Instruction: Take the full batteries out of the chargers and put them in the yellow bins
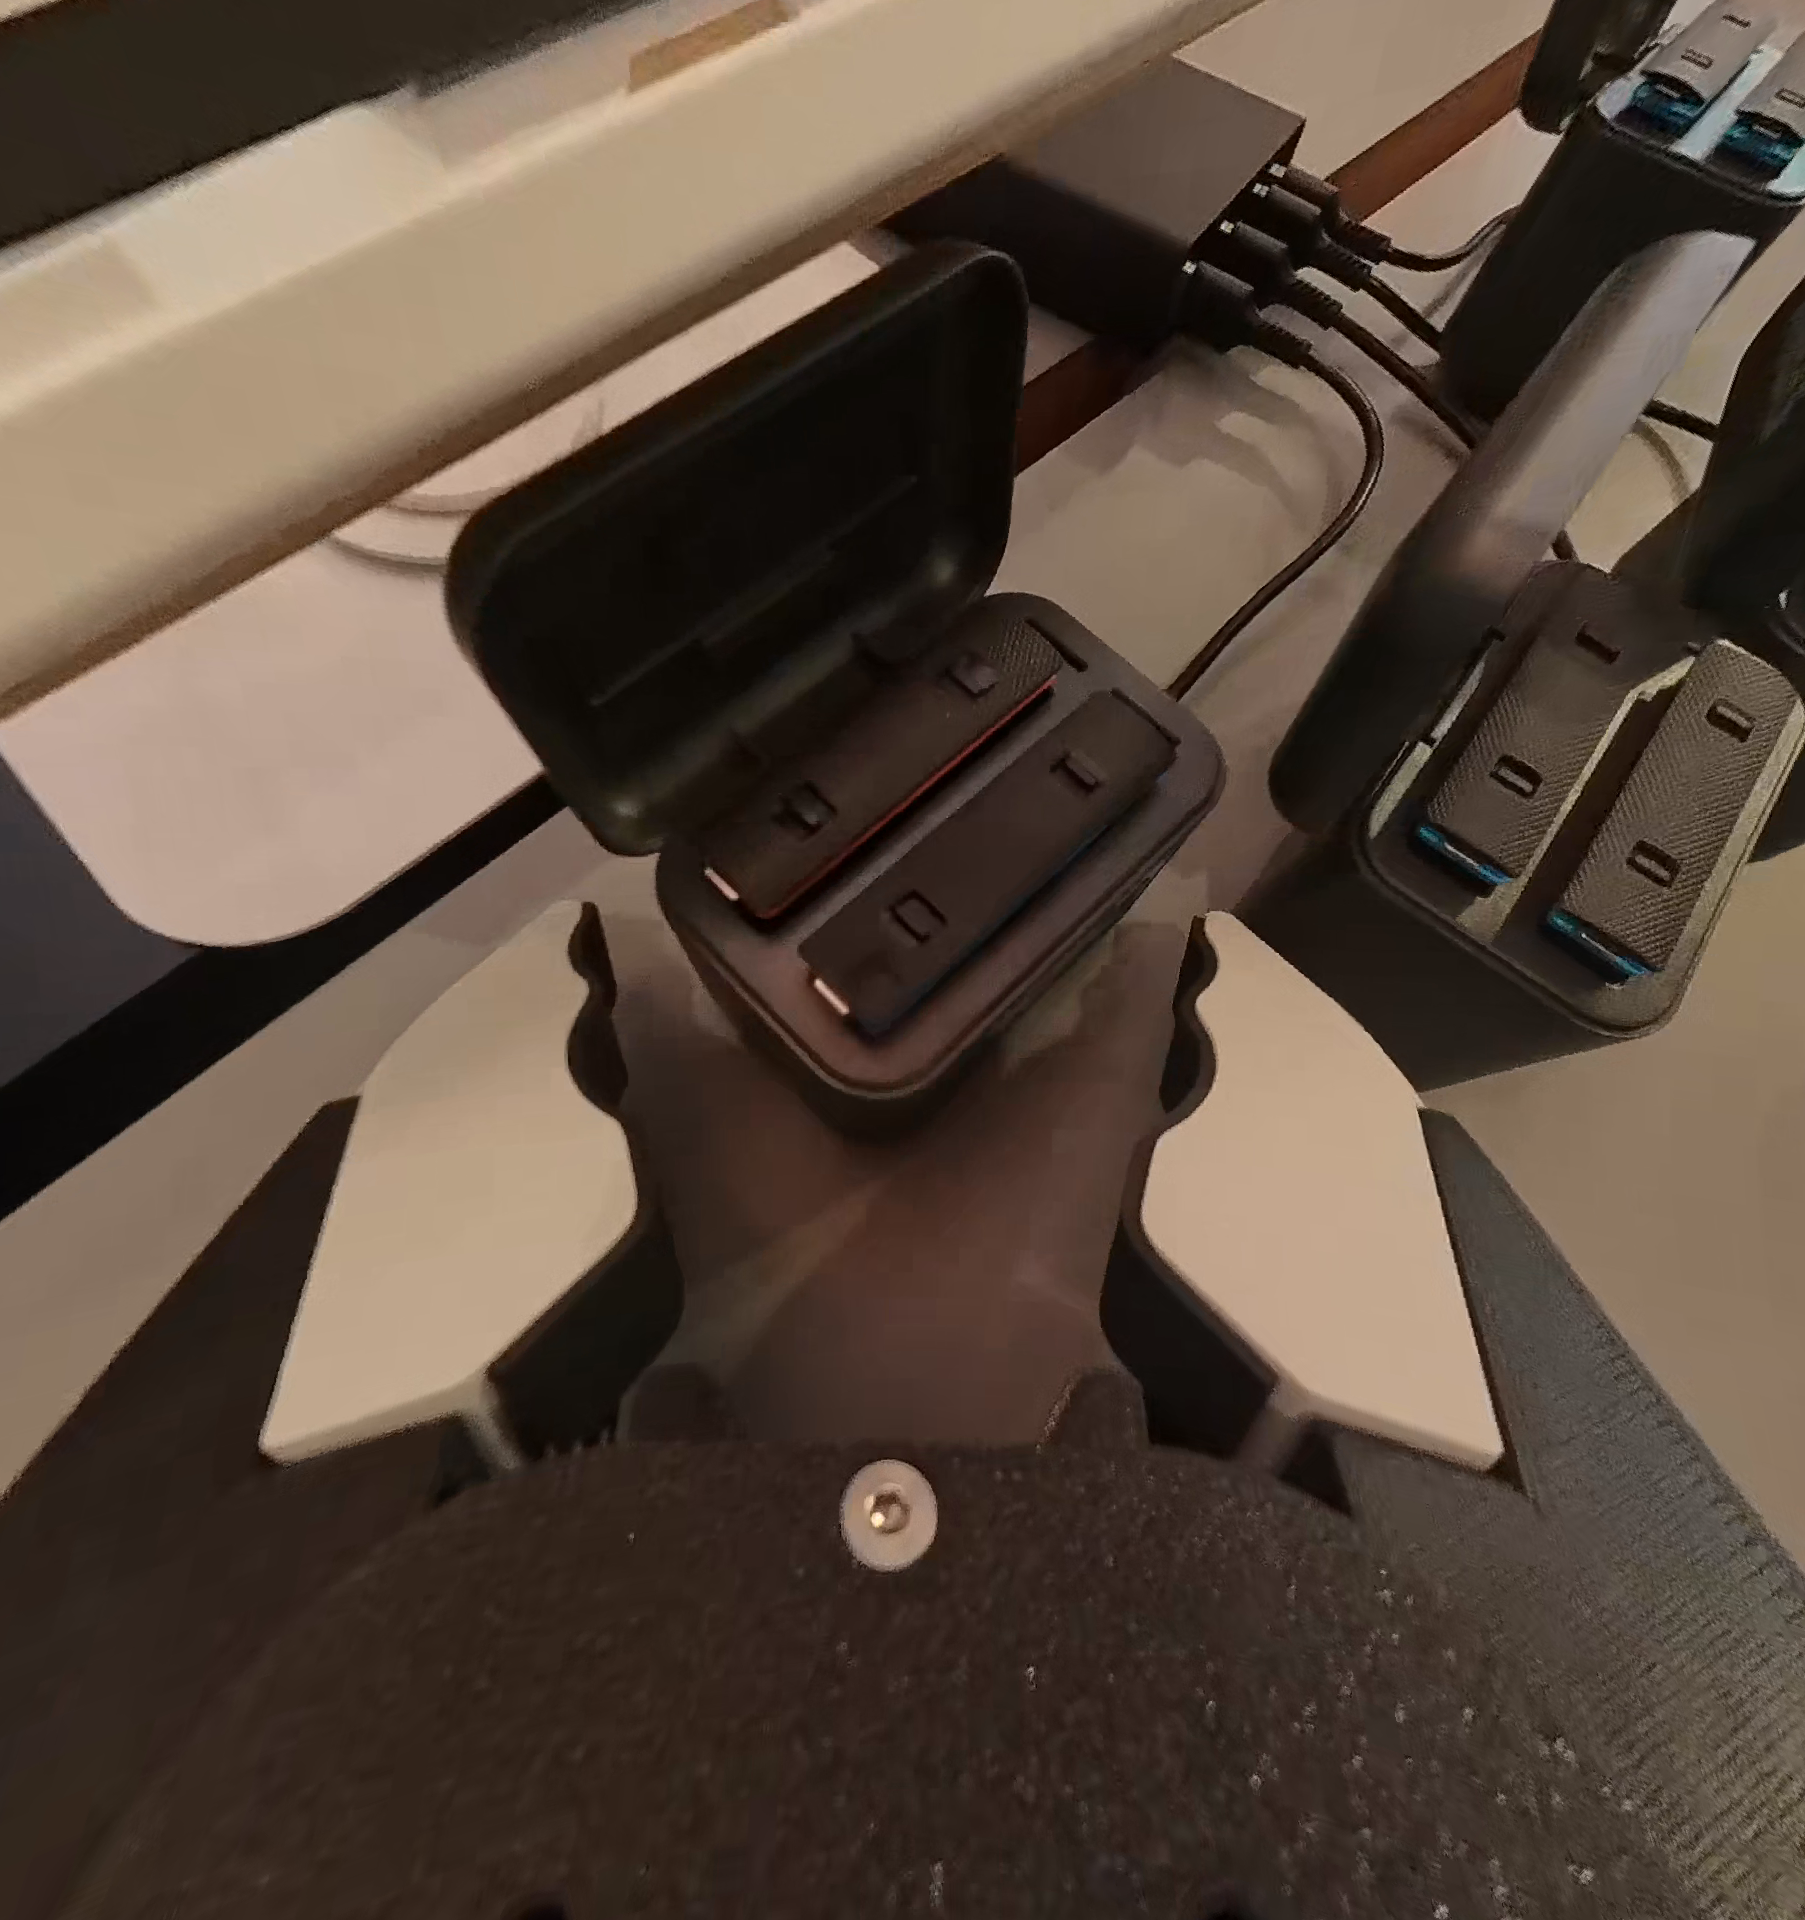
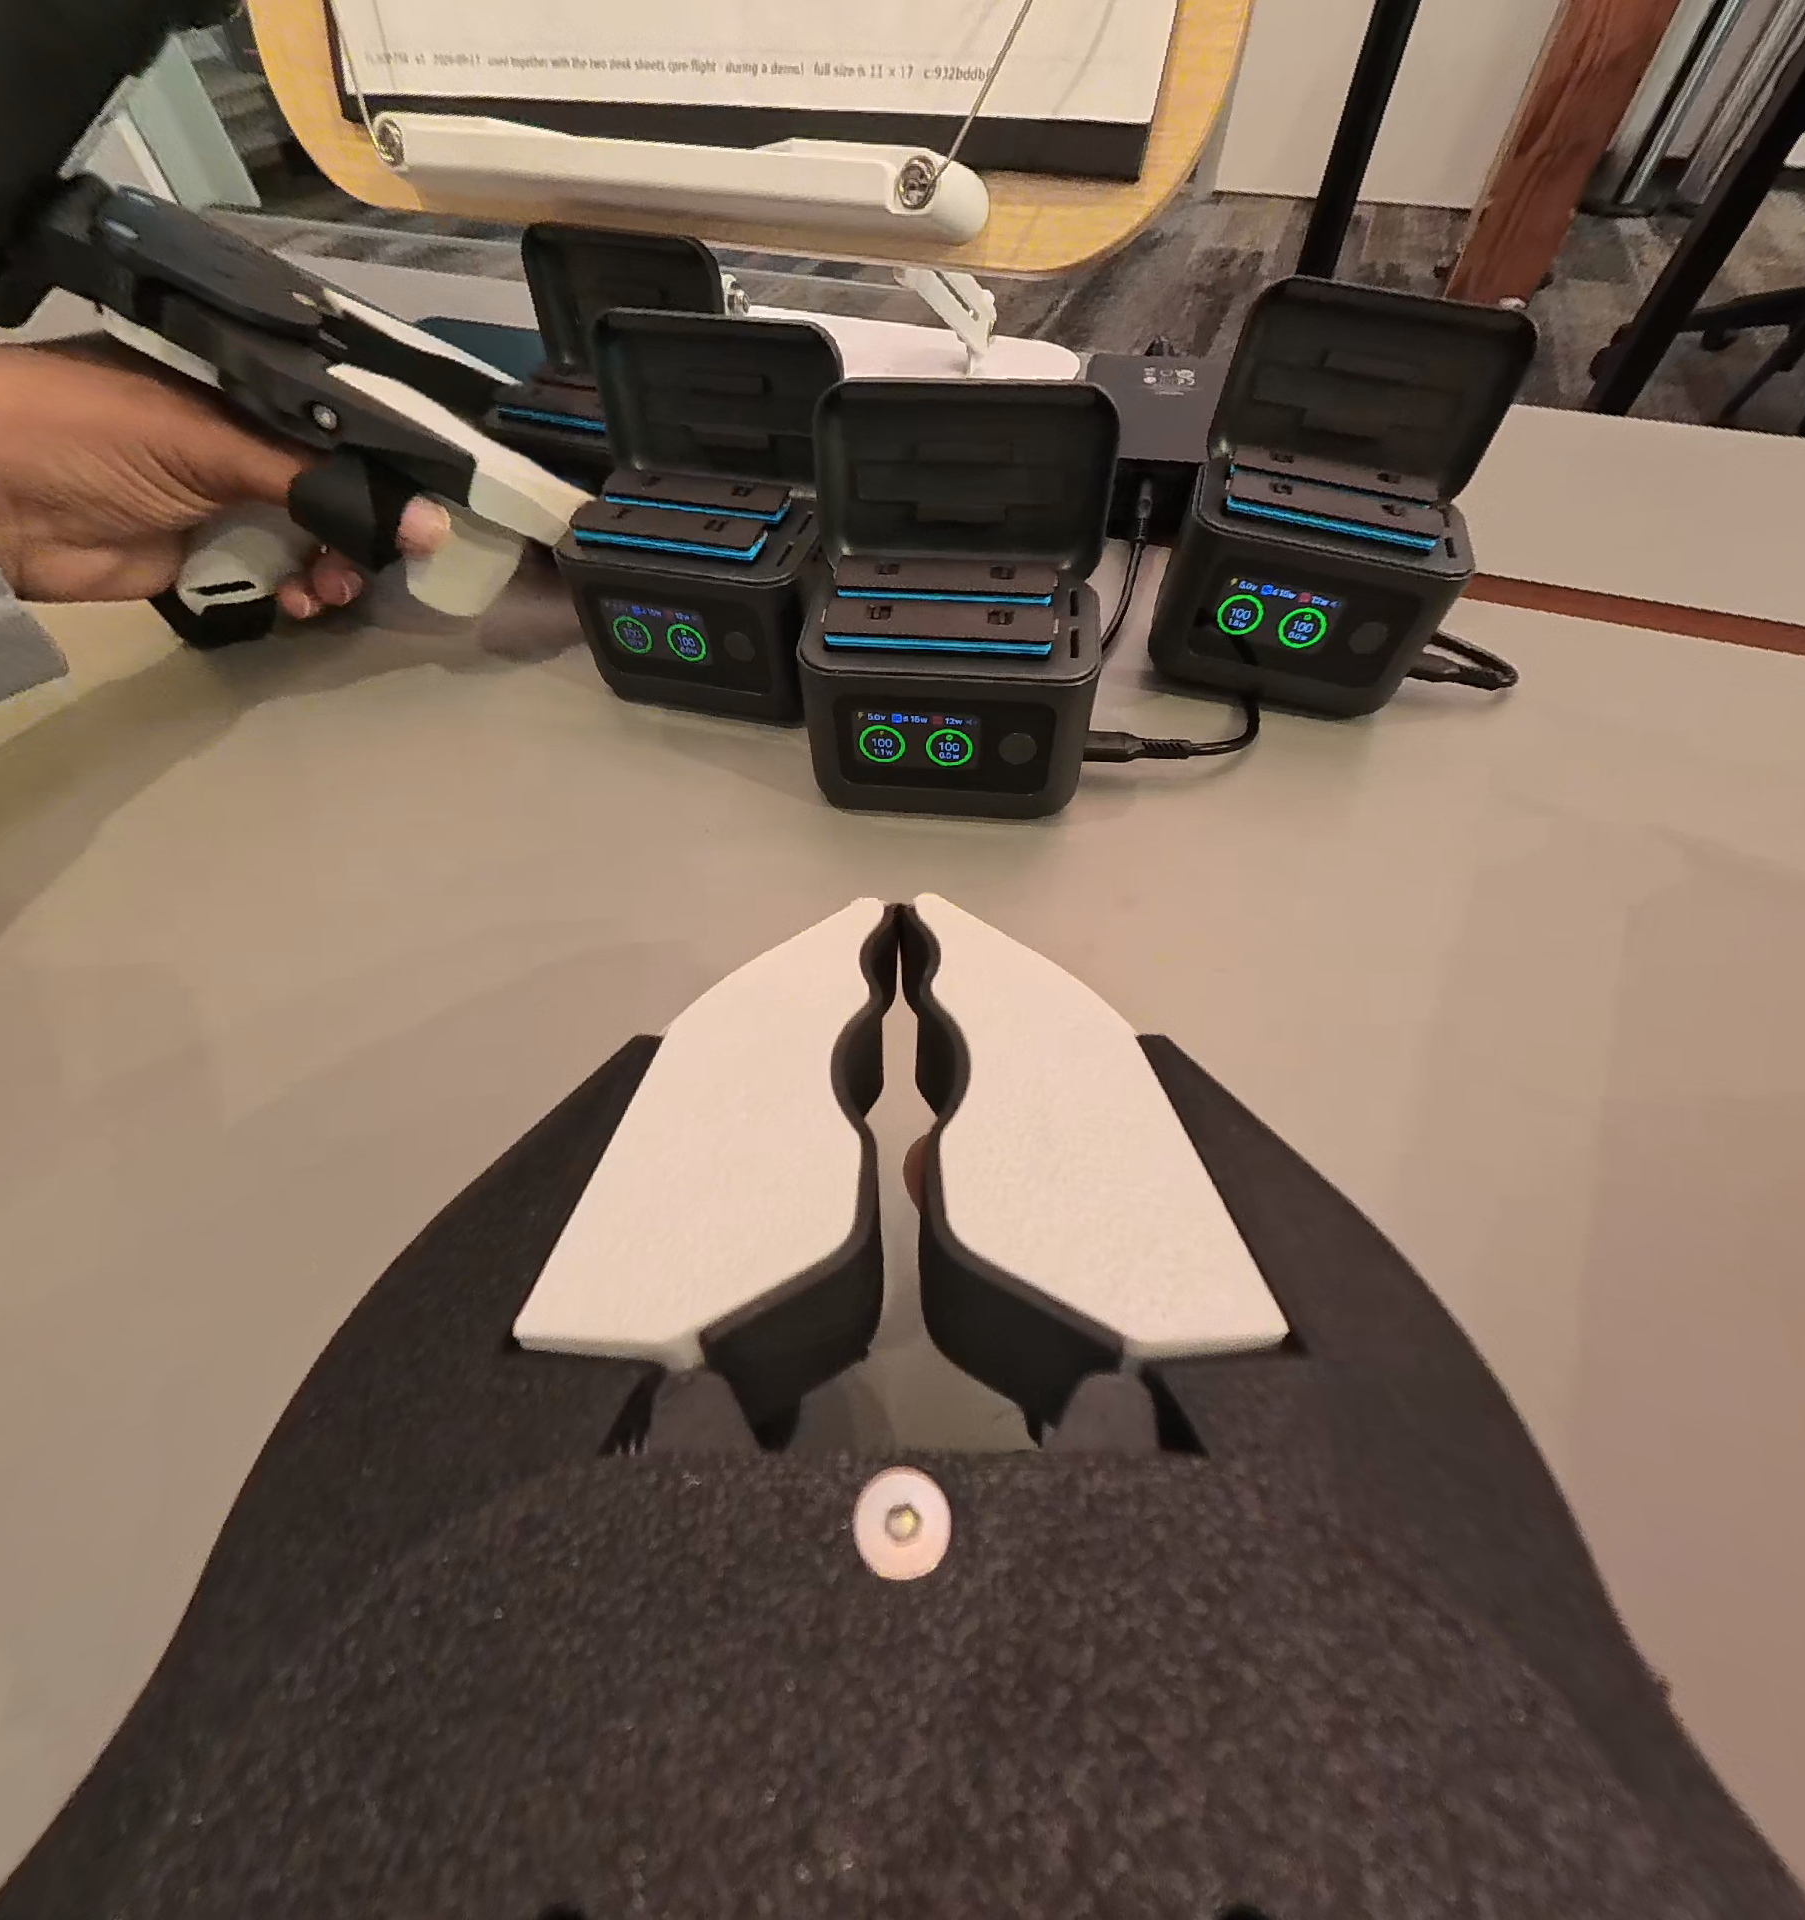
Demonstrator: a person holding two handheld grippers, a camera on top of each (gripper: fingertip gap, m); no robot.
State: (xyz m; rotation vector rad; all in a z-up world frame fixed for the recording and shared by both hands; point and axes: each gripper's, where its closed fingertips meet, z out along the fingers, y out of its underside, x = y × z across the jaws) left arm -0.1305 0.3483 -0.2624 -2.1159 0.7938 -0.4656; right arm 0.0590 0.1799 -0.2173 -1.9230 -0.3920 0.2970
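Note:
In the left wrist view my left gripper (image 1: 896,925) is open, its fingertips either side of the near end of a black charger (image 1: 939,1049) with its lid (image 1: 752,540) up. Two black batteries sit in it, one with a red edge (image 1: 877,790) and one beside it (image 1: 981,862). In the right wrist view my right gripper (image 2: 903,909) is shut and empty, low over the grey table (image 2: 358,987). Beyond it stand several open chargers, left (image 2: 685,644), middle (image 2: 945,738) and right (image 2: 1303,623), with blue-edged batteries (image 2: 939,639) and green rings on their screens. The left gripper (image 2: 539,545) shows beside the left charger. No yellow bin is in view.
A black power hub (image 1: 1137,177) with cables (image 1: 1345,436) lies behind the chargers. More chargers (image 1: 1563,831) stand close on the right. A wood-edged board (image 2: 732,125) on a white stand overhangs the back of the table. A hand (image 2: 98,478) holds the left gripper. To reach the black charger (image 1: 939,1049) in a straight line is about 4 cm for my left fingers, about 25 cm for my right.

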